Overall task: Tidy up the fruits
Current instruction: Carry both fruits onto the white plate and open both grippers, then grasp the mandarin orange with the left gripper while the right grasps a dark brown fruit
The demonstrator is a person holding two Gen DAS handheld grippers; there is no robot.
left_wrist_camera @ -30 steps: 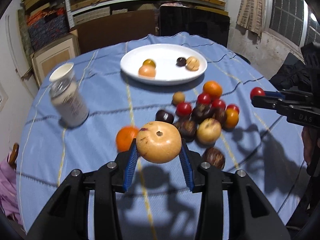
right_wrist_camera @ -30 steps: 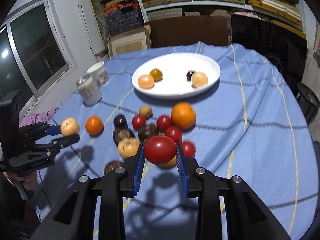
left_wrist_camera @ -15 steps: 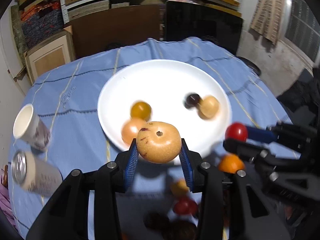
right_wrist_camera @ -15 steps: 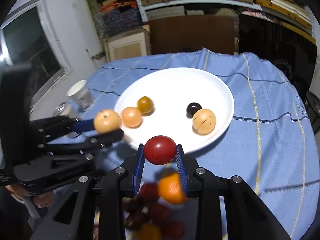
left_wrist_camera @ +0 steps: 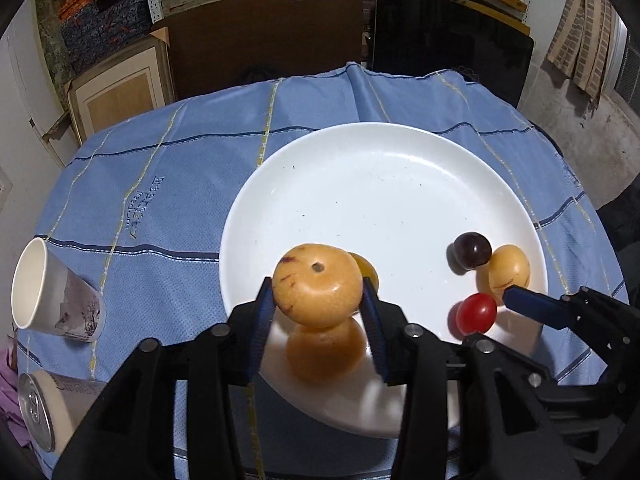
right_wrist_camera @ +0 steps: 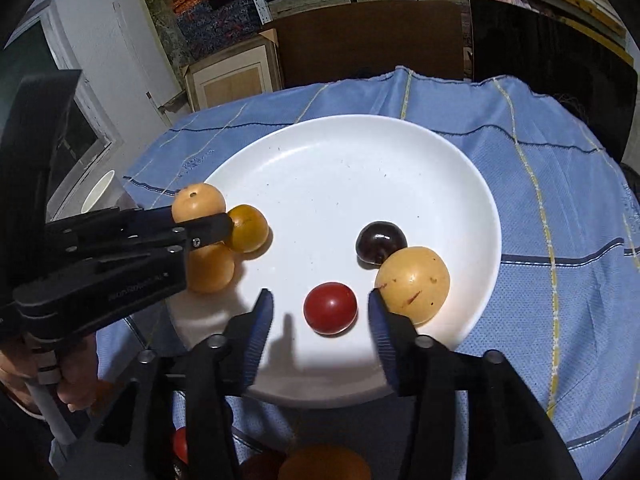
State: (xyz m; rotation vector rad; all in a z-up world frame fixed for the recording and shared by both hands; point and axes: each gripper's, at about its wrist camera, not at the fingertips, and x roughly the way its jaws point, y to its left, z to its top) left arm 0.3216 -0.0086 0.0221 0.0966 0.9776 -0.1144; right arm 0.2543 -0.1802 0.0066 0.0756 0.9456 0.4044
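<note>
The right claw (right_wrist_camera: 320,316) has let go: its jaws are opening, and the red tomato (right_wrist_camera: 330,308) it was clamping half a second ago now sits free on the white plate (right_wrist_camera: 320,152) between the two blue pads, touching neither. Just beside it lies the pale yellow fruit (right_wrist_camera: 414,284), with a dark plum (right_wrist_camera: 380,242) touching that one's far side.

The left claw (left_wrist_camera: 318,308) is opening too, though the tan apple (left_wrist_camera: 316,290) is between its pads and looks poised above an orange fruit (left_wrist_camera: 326,354) on the plate (whether the pads yet press on it I cannot tell, so it may be mid-release). A second earlier both claws were back over the loose pile on the blue-clothed surface (left_wrist_camera: 160,200); now both are over the plate.

So one more fruit counts as delivered and a second nearly so. More fruit shows at the bottom edge of the right view, so collecting probably goes on. A paper cup (left_wrist_camera: 52,300) and a can (left_wrist_camera: 44,412) stand left of the plate.
</note>
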